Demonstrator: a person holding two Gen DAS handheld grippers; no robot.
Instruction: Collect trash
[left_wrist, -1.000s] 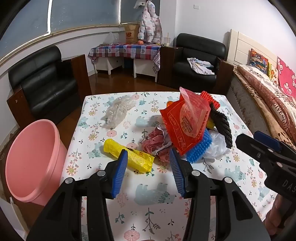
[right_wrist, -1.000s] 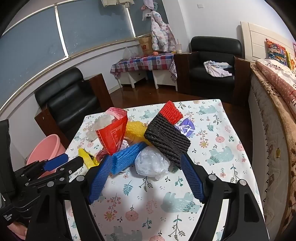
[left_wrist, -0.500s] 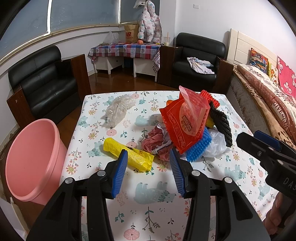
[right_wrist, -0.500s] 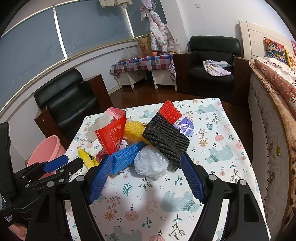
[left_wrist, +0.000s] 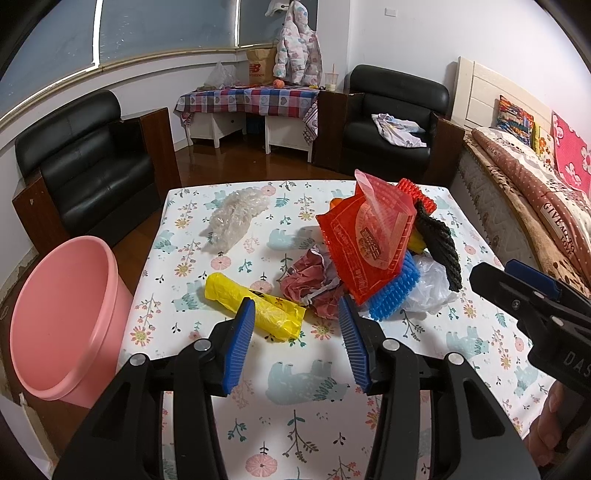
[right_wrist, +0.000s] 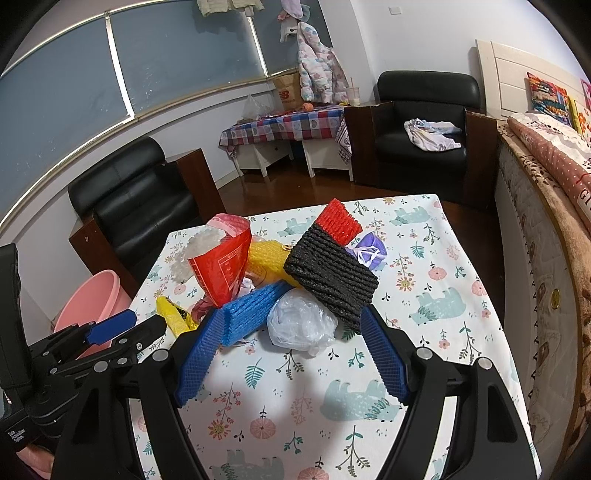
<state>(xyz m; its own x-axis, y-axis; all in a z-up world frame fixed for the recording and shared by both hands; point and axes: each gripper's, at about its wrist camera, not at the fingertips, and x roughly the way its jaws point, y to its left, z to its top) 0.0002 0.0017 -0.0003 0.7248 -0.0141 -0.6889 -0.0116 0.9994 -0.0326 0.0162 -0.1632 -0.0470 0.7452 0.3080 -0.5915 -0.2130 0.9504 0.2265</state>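
— Hovering over the near edge of the worktop (left_wrist: 295, 424), the left gripper (left_wrist: 297, 314) has its jaws spread wide with nothing between them. What lies ahead of it?

— A yellow plastic bag (left_wrist: 255, 306), rolled up, lies on the flowered cloth just beyond its blue fingertips (left_wrist: 243, 325). Beside that is a crumpled dark red wrapper (left_wrist: 314, 277), and behind it an orange-red pouch (left_wrist: 369, 236) stands up against the heap.

— And the right gripper (right_wrist: 291, 317)?

— Its jaws are also released and hold nothing. A clear knotted bag (right_wrist: 301, 321) sits between its two tips, touching the cloth. A blue foam net (right_wrist: 255, 304) lies just to the left of that bag, and a black foam net (right_wrist: 332, 280) with a red foam net (right_wrist: 338, 221) behind it leans over from the right.

— Anything else in the pile?

— A yellow foam net (right_wrist: 264, 256) in the middle, a purple wad (right_wrist: 367, 251) behind the black net, and a crumpled clear film (left_wrist: 236, 218) apart from the rest, towards the far left corner.

— Where is the bin?

— A pink bucket (left_wrist: 59, 317) stands on the floor against the left side of the worktop, upright; its inside is only partly visible. Each gripper shows at the edge of the other's view.
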